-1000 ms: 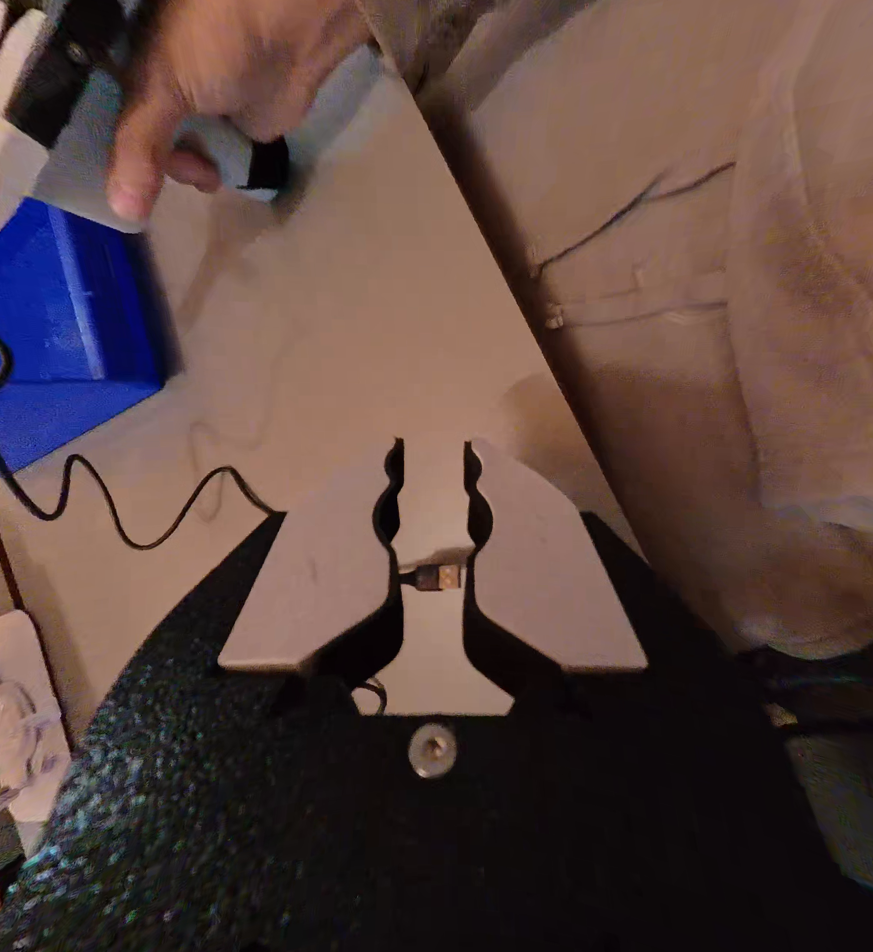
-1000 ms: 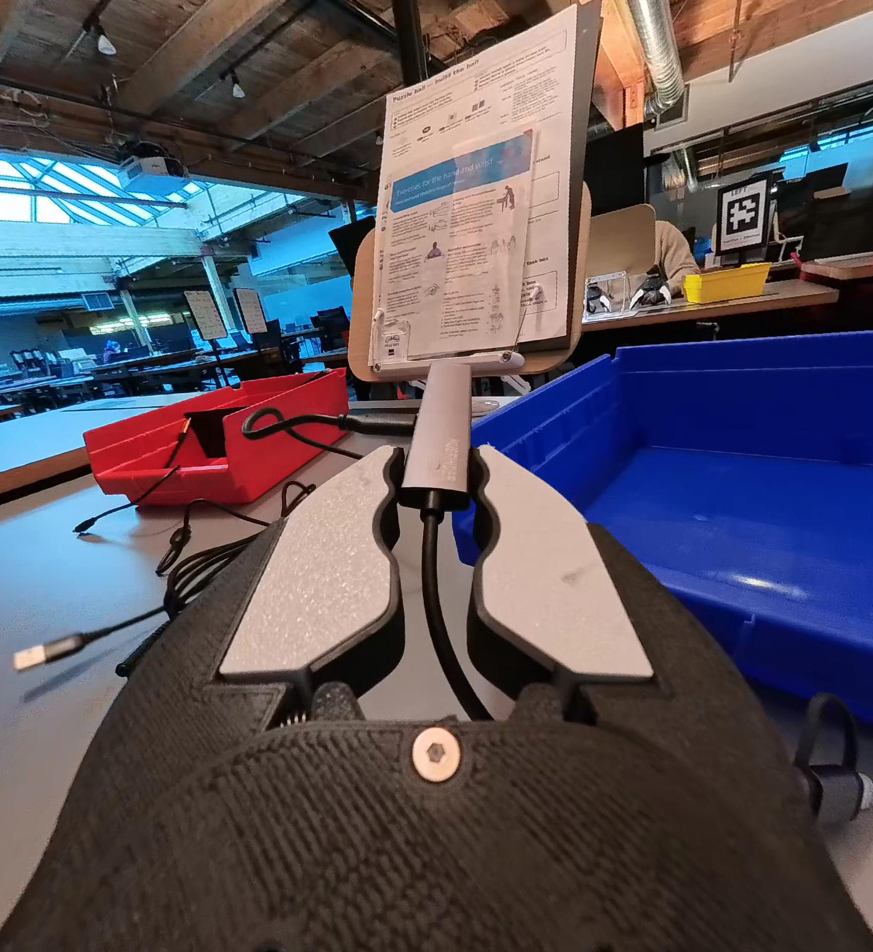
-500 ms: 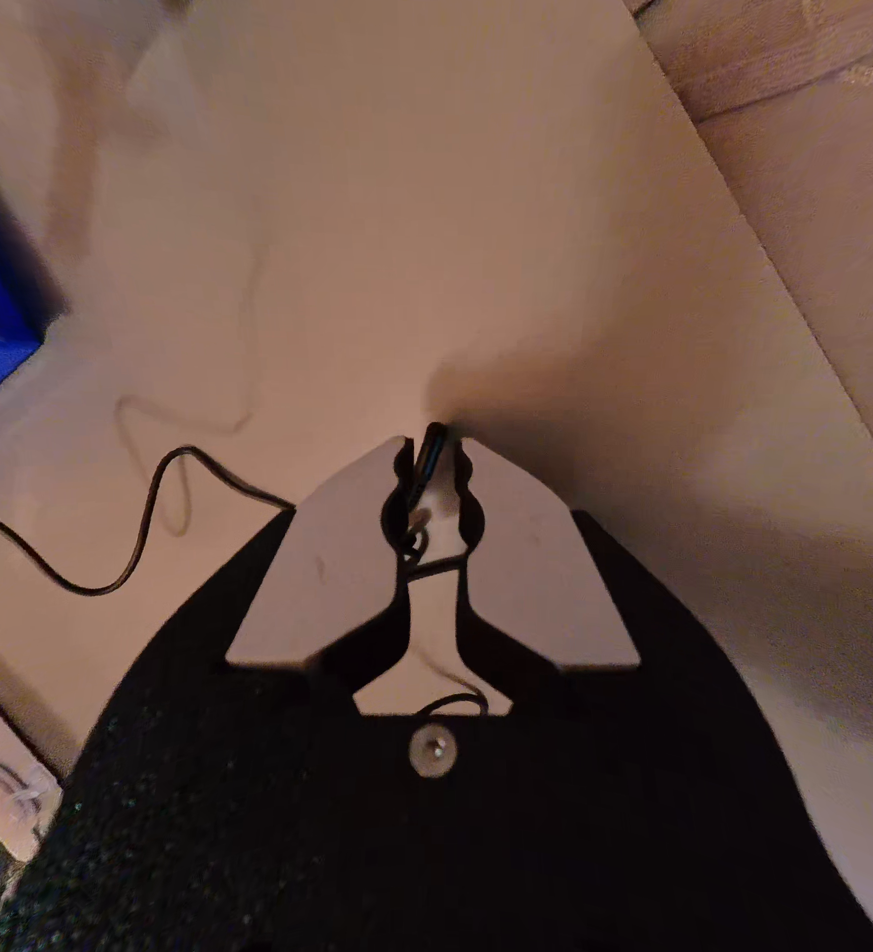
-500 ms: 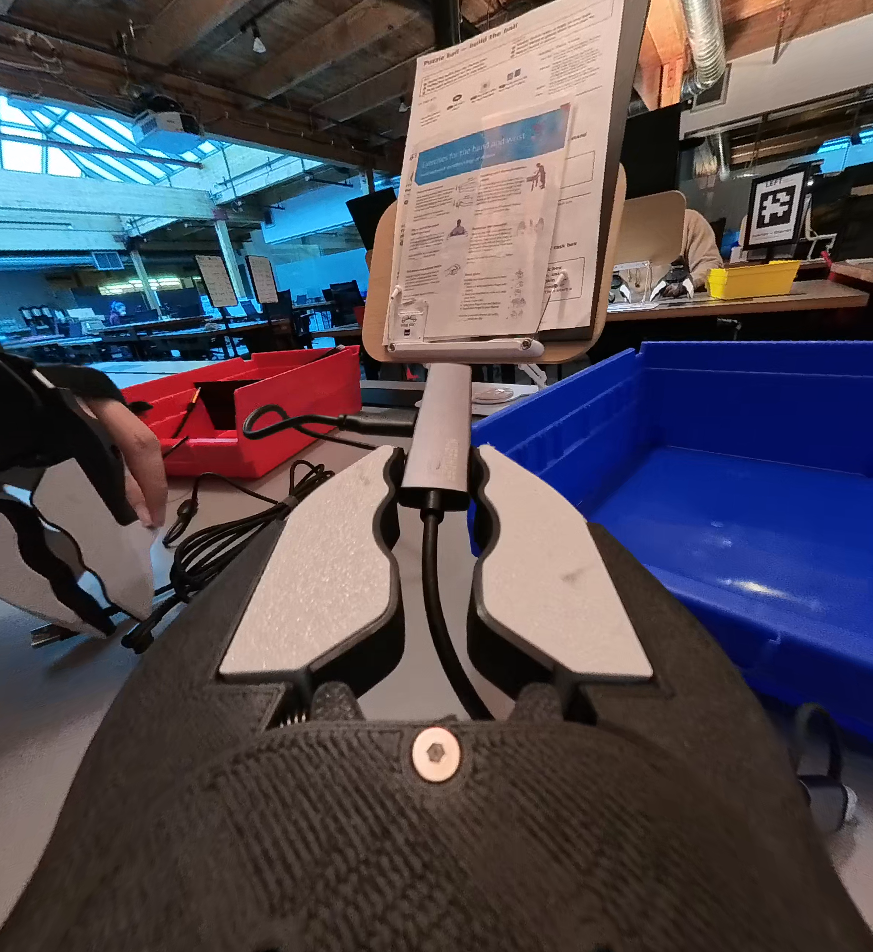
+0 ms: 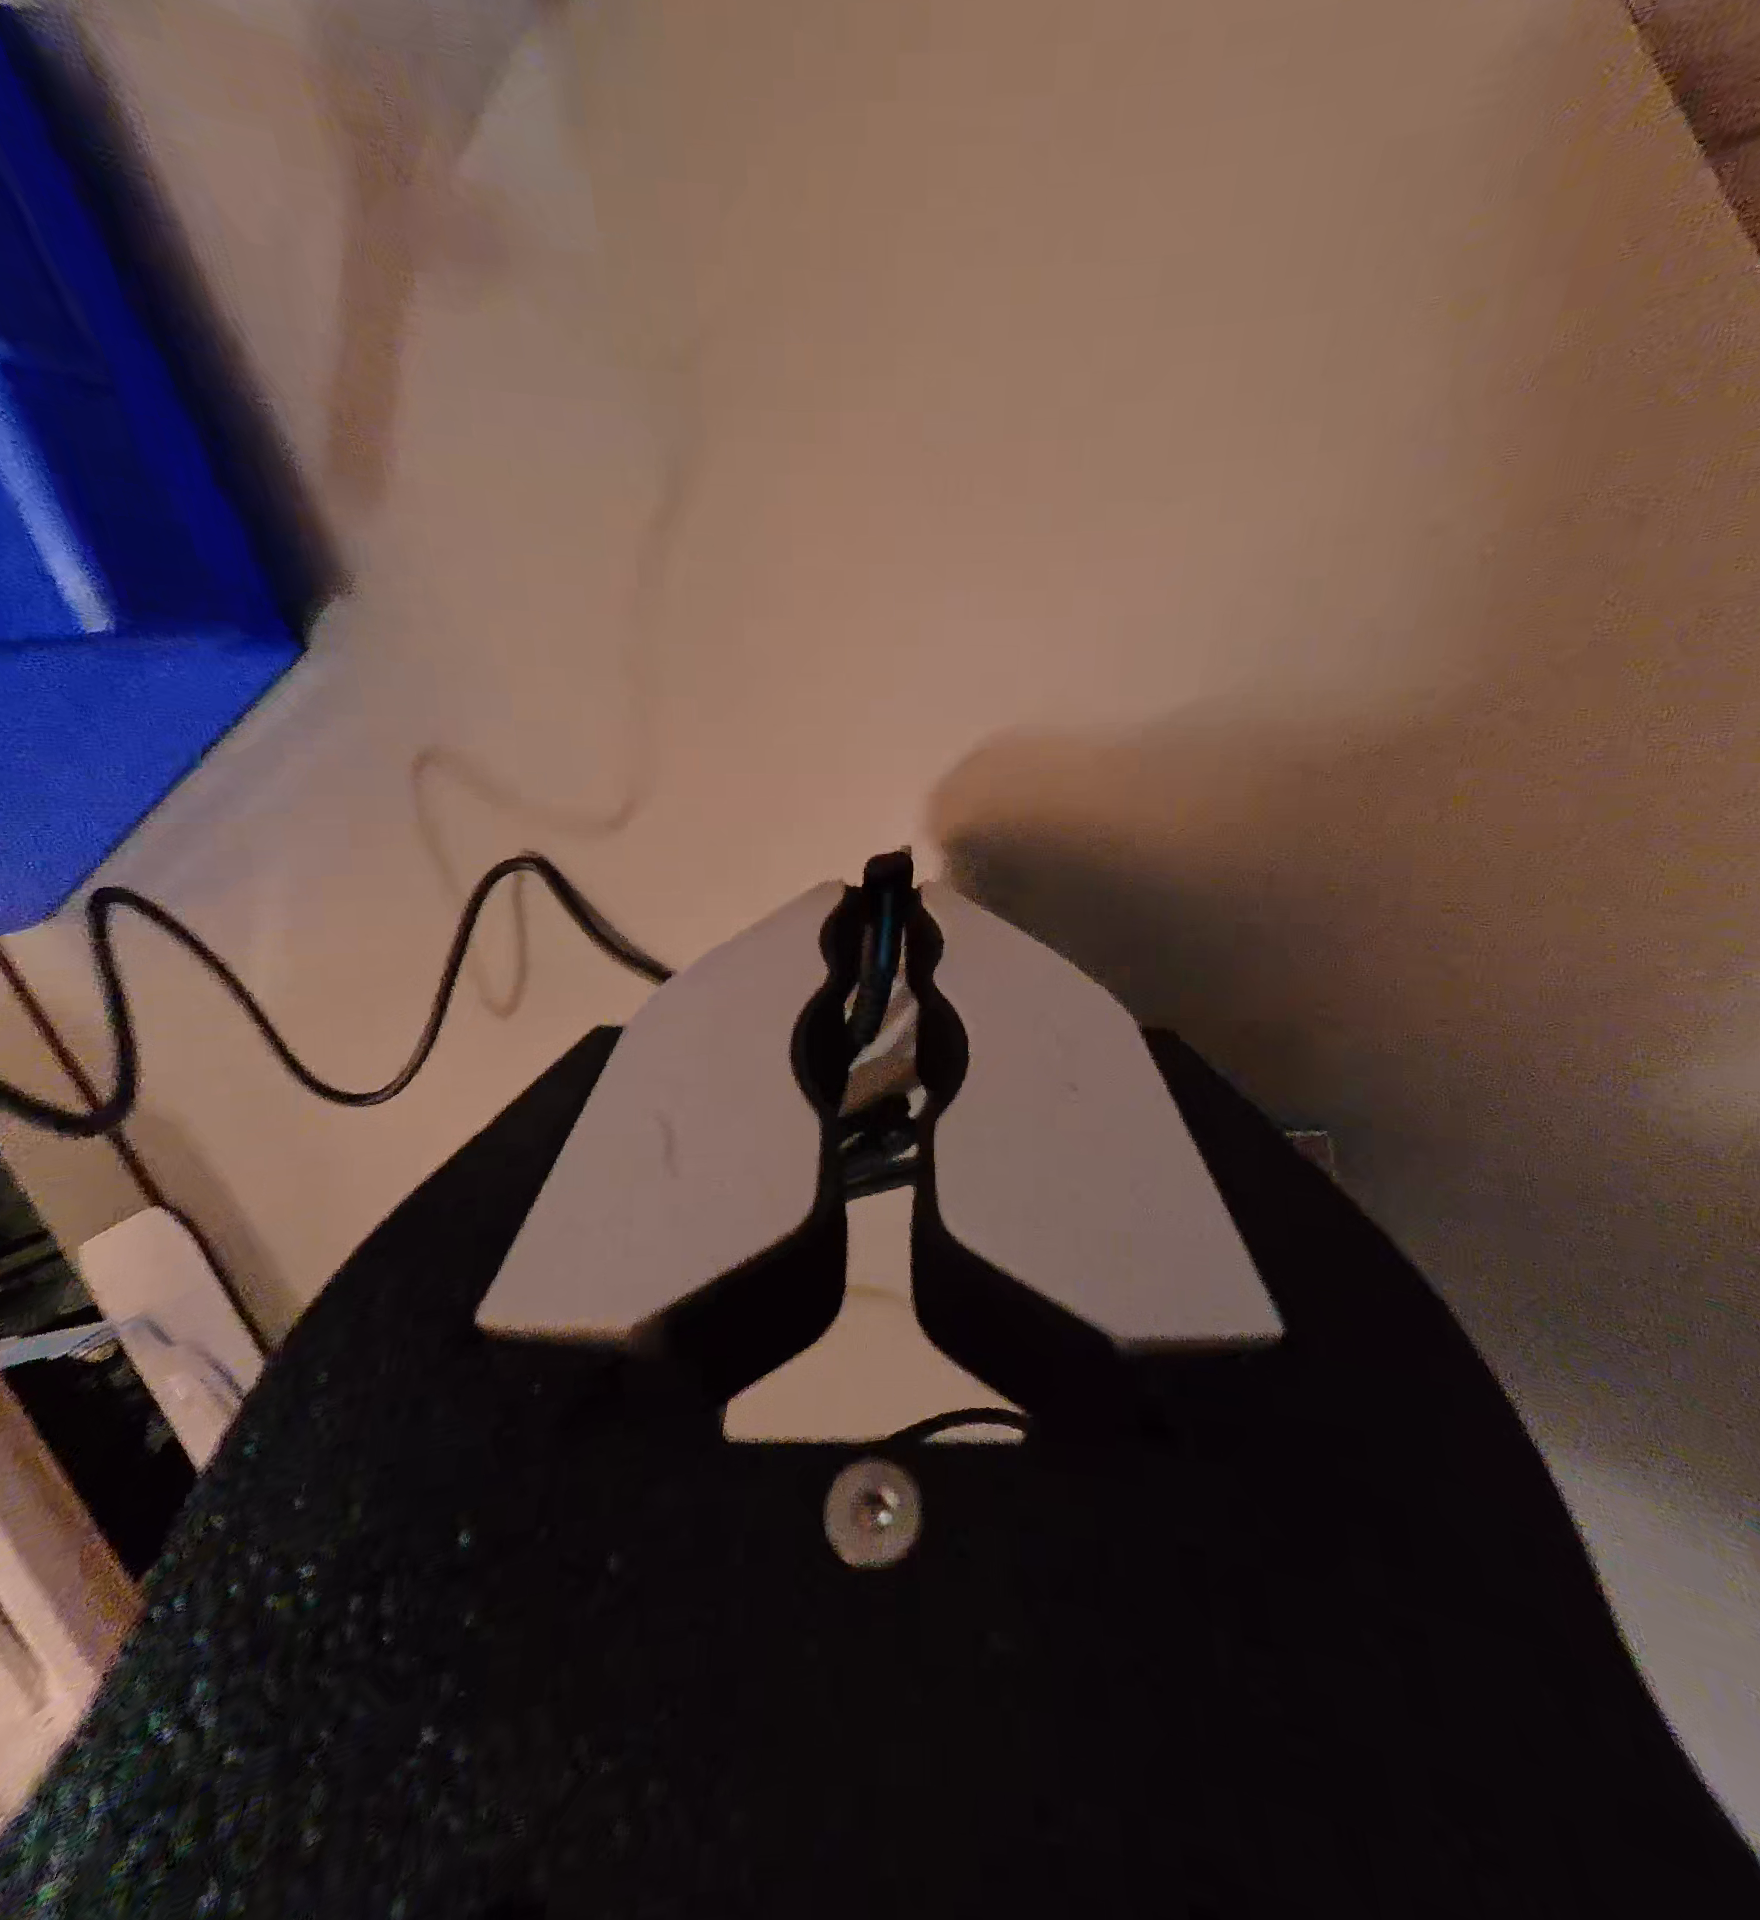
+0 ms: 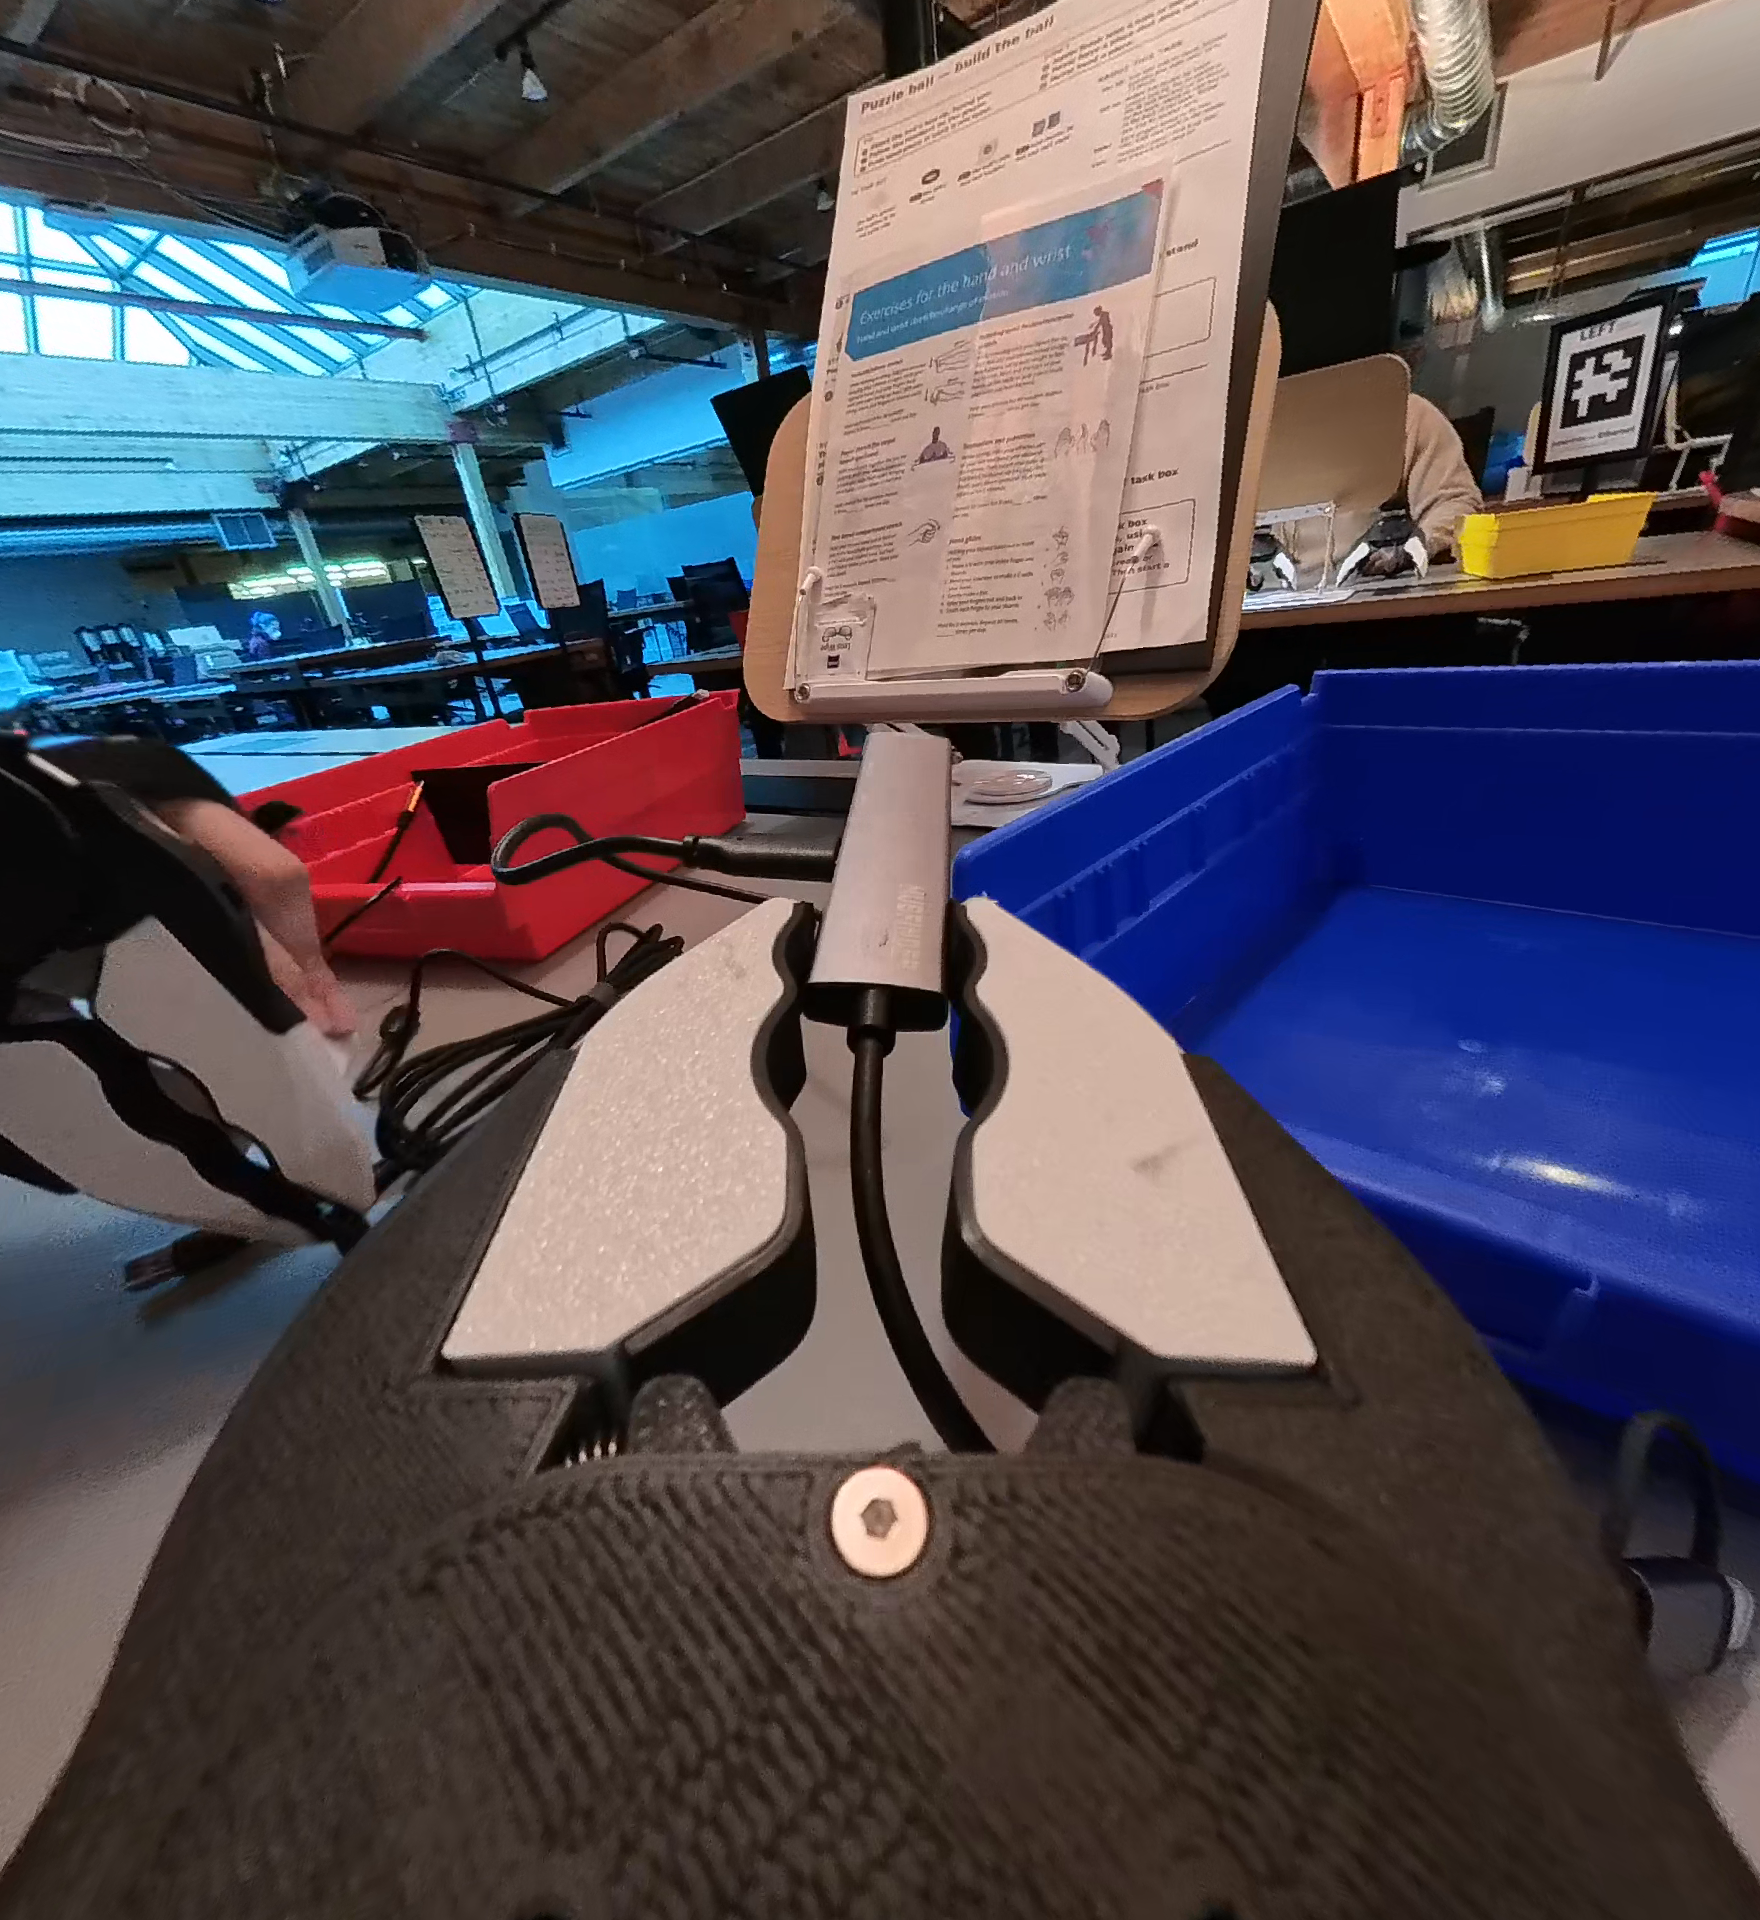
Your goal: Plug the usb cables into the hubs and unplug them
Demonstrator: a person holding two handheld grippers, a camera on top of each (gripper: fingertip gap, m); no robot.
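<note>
Pointing down at table, left tongs pinch black USB plug; right tongs, level, clamp grey hub.

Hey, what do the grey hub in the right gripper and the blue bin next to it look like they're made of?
The hub looks like brushed or anodised metal, probably aluminium: an even matt grey with soft highlights, though painted plastic is possible. The blue bin looks like glossy moulded plastic: uniform colour, bright reflections on its floor, ribbed walls.
</note>
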